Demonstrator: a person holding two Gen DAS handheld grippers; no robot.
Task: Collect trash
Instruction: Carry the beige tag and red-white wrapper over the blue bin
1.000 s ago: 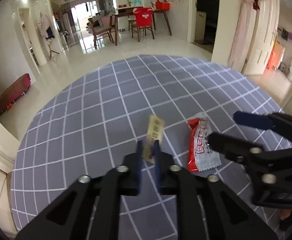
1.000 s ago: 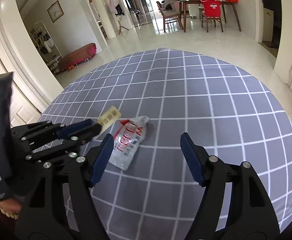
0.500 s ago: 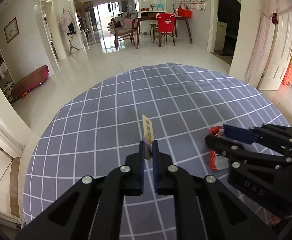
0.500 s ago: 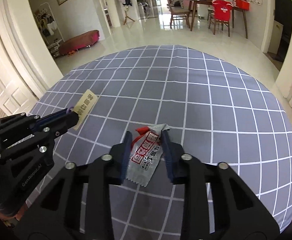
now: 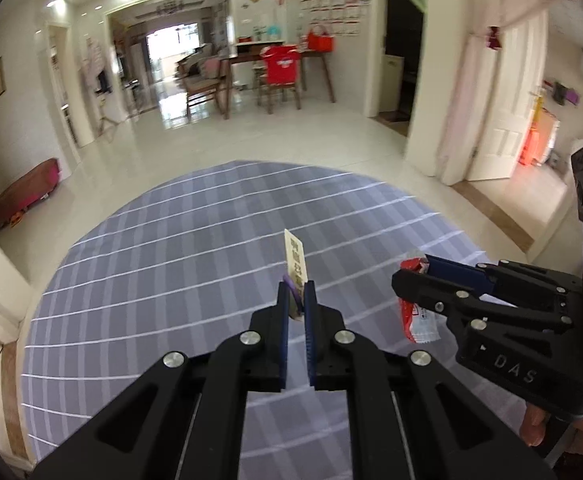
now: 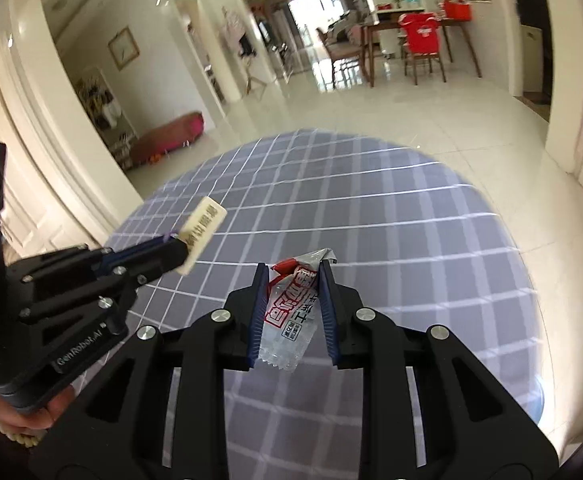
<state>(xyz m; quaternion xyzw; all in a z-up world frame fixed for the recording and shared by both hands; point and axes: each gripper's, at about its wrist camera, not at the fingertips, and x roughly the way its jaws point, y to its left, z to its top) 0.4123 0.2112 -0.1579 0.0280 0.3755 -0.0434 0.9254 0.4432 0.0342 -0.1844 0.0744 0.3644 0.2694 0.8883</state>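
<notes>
My left gripper (image 5: 296, 285) is shut on a small cream wrapper with dark print (image 5: 294, 258), held upright above the round table. It also shows in the right wrist view (image 6: 201, 229), at the tip of the left gripper (image 6: 175, 250). My right gripper (image 6: 293, 276) is shut on a red and clear snack wrapper (image 6: 291, 312), lifted off the table. In the left wrist view the right gripper (image 5: 415, 276) sits to the right with the red wrapper (image 5: 417, 320) hanging from it.
A round table with a grey checked cloth (image 5: 171, 280) lies below both grippers. Beyond it is a glossy tiled floor, a dining table with chairs (image 5: 279, 76), a low pink bench (image 5: 23, 192) at the left and white doors (image 5: 507, 120) at the right.
Both grippers have risen from the table with their wrappers. The right gripper closed on the red wrapper and lifted it. The views now tilt up toward the room.
</notes>
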